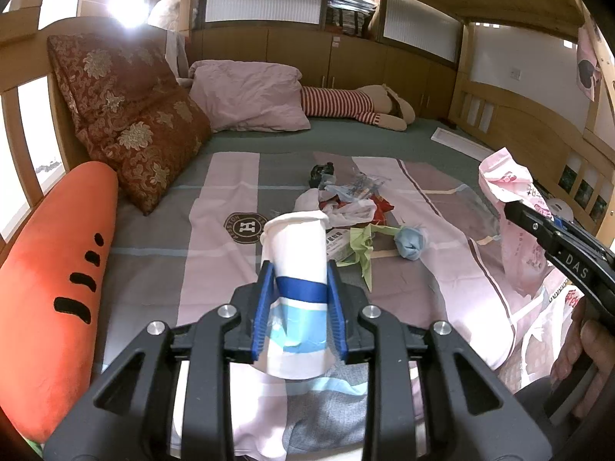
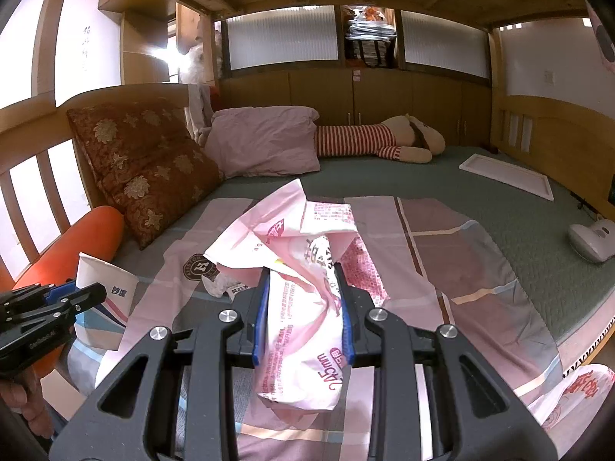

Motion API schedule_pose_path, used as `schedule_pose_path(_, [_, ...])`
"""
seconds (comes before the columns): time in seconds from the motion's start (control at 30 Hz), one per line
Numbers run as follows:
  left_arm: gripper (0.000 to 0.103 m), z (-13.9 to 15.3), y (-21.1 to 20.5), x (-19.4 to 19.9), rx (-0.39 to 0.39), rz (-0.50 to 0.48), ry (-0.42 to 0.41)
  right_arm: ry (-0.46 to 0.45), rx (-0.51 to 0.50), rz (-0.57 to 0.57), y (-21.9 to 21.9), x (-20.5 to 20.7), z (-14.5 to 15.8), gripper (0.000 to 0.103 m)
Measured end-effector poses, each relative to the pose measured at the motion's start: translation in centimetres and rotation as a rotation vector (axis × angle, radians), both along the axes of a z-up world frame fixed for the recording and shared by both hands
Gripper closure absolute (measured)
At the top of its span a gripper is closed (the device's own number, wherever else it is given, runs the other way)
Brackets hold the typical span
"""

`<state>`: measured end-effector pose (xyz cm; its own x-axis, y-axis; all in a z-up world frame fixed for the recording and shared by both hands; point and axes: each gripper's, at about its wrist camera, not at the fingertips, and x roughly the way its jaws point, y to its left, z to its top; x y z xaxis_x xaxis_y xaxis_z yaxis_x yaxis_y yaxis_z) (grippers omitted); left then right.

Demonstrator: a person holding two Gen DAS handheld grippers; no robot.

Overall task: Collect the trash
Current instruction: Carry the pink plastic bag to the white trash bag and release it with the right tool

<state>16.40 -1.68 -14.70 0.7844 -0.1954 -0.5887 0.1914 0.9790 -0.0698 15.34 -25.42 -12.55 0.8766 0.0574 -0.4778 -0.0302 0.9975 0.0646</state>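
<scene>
My left gripper (image 1: 300,274) is shut on a white paper cup (image 1: 298,257) with blue bands, held above the bedspread. The cup also shows in the right wrist view (image 2: 103,288), with the left gripper (image 2: 94,294) at the left edge. My right gripper (image 2: 303,282) is shut on a crumpled pink-and-white plastic bag (image 2: 303,269), which hangs open at the right of the left wrist view (image 1: 511,199). A pile of trash (image 1: 346,196) lies on the bedspread beyond the cup: wrappers, a black lump, green paper (image 1: 361,246) and a blue wad (image 1: 411,244).
A carrot-shaped orange cushion (image 1: 50,288) lies at the left. A red floral cushion (image 1: 130,123), a pink pillow (image 1: 250,96) and a striped plush toy (image 1: 357,105) sit at the far end. A white board (image 2: 507,180) and a white handheld appliance (image 2: 592,240) lie at the right.
</scene>
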Motion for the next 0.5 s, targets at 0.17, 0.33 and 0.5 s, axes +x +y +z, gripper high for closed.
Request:
schedule_pose_path(0.17, [0.075,0.03,0.02,0.00,0.002,0.002,0.000,-0.001,0.001,-0.001,-0.01,0.00,0.01,0.073])
schedule_pose_path(0.33, [0.075,0.05,0.02,-0.02,0.004,-0.002,-0.003,-0.002,0.004,-0.001,-0.10,-0.03,0.07,0.073])
schedule_pose_path(0.5, [0.075,0.15,-0.02,-0.05,0.005,-0.002,-0.005,-0.011,0.021,-0.001,-0.29,-0.10,0.22,0.073])
